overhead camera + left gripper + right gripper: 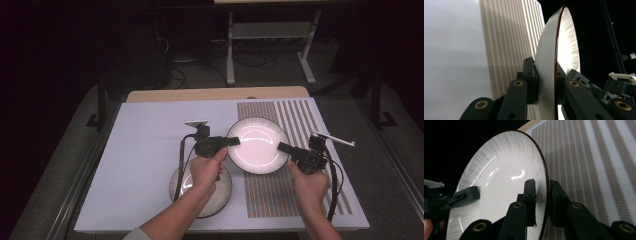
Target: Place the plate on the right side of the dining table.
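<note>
A white plate (257,145) with a dark rim and fine grey streaks hangs above the table, gripped from both sides. My left gripper (233,141) is shut on its left rim, and my right gripper (284,147) is shut on its right rim. In the left gripper view the plate (549,57) stands edge-on, its rim pinched by that gripper (545,75). The right gripper view looks into the plate's (504,182) glossy face, with my right gripper (543,192) clamped over the rim. A second, similar plate (220,192) lies on the table under my left forearm.
A pale mat (145,150) covers the table, with a brown-and-white striped panel (295,120) on its right half. Beyond the table's wooden far edge (215,94) stand a white frame's legs (230,55) and loose cables on a dark floor.
</note>
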The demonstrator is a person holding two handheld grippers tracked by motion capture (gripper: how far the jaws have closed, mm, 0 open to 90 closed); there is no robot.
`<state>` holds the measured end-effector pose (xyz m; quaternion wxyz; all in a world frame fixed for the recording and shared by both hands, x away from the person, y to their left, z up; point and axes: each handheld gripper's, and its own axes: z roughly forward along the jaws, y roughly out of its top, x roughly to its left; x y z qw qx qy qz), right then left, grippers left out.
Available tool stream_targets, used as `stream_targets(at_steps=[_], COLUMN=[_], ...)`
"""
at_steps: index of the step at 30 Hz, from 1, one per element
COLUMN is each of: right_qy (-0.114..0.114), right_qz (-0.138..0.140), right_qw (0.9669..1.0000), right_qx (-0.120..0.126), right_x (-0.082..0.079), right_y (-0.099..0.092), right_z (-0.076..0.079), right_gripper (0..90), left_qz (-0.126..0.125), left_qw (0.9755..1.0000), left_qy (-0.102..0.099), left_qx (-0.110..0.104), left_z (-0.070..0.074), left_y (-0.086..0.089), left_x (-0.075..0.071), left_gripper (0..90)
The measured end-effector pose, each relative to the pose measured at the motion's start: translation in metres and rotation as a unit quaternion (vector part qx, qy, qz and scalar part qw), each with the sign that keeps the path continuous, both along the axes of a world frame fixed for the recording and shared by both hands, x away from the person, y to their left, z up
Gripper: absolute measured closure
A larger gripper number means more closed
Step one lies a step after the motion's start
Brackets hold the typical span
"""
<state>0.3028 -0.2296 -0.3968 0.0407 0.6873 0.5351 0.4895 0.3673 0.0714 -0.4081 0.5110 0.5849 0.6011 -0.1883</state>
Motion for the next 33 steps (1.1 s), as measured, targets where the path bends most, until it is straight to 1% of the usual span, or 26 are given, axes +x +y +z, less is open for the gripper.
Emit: stream_targets(at_steps=[2, 5, 6, 7, 9, 11, 12, 13, 16, 17, 20, 23, 25, 30, 32, 33], right_qy=[0.0, 0.003, 0.003, 0.003, 0.004, 0.008, 0.011, 0.011, 0.011, 0.012, 0.015, 0.017, 0.021, 0.028, 0.031, 0.034], right_qz=[-0.007, -0.019, -0.026, -0.026, -0.033, -0.039, -0.045, -0.045, -0.049, -0.05, -0.052, -0.055, -0.058, -0.062, -0.064, -0.065], right_qw=[1.0, 0.9998, 0.9997, 0.9997, 0.9995, 0.9992, 0.9989, 0.9989, 0.9987, 0.9986, 0.9985, 0.9983, 0.9981, 0.9976, 0.9973, 0.9972], right_qx=[-0.001, 0.001, 0.002, 0.002, 0.001, 0.001, -0.001, -0.001, -0.003, -0.006, -0.006, -0.006, -0.009, -0.013, -0.015, -0.015], right_x=[0.0, -0.001, -0.001, -0.001, -0.001, 0.0, 0.0, 0.0, 0.001, 0.002, 0.005, 0.009, 0.013, 0.02, 0.022, 0.023], right_y=[-0.007, -0.02, -0.028, -0.028, -0.037, -0.046, -0.054, -0.054, -0.065, -0.069, -0.076, -0.082, -0.085, -0.094, -0.095, -0.097], right_z=[-0.001, -0.005, -0.006, -0.006, -0.008, -0.01, -0.012, -0.012, -0.015, -0.017, -0.021, -0.027, -0.03, -0.038, -0.04, -0.042], right_gripper=[76.8, 76.7, 76.6, 76.6, 76.5, 76.4, 76.6, 76.6, 76.8, 76.8, 76.8, 76.8, 76.8, 76.9, 76.7, 76.8], left_qz=[-0.009, -0.015, -0.019, -0.021, -0.027, -0.033, -0.035, -0.038, -0.046, -0.046, -0.048, -0.046, -0.046, -0.047, -0.046, -0.046], left_qw=[0.9999, 0.9999, 0.9997, 0.9997, 0.9995, 0.9993, 0.9993, 0.9992, 0.9989, 0.9988, 0.9986, 0.9987, 0.9987, 0.9985, 0.9985, 0.9983], left_qy=[-0.003, -0.003, -0.007, -0.006, -0.01, -0.009, -0.005, -0.004, 0.0, -0.003, -0.005, 0.002, 0.002, 0.012, 0.014, 0.015], left_qx=[0.005, 0.007, 0.01, 0.012, 0.016, 0.016, 0.014, 0.013, 0.013, 0.015, 0.02, 0.022, 0.022, 0.026, 0.027, 0.031], left_z=[-0.001, -0.002, -0.003, -0.003, -0.004, -0.007, -0.009, -0.011, -0.017, -0.018, -0.022, -0.028, -0.033, -0.044, -0.046, -0.048], left_y=[-0.011, -0.025, -0.03, -0.035, -0.045, -0.055, -0.059, -0.064, -0.076, -0.08, -0.087, -0.095, -0.099, -0.109, -0.111, -0.113], left_x=[0.004, 0.009, 0.011, 0.012, 0.016, 0.019, 0.021, 0.023, 0.029, 0.032, 0.037, 0.045, 0.048, 0.055, 0.056, 0.058], left_gripper=[78.9, 78.8, 78.7, 78.7, 78.7, 78.6, 78.6, 78.6, 78.2, 78.1, 77.8, 77.5, 77.3, 76.8, 76.7, 76.7])
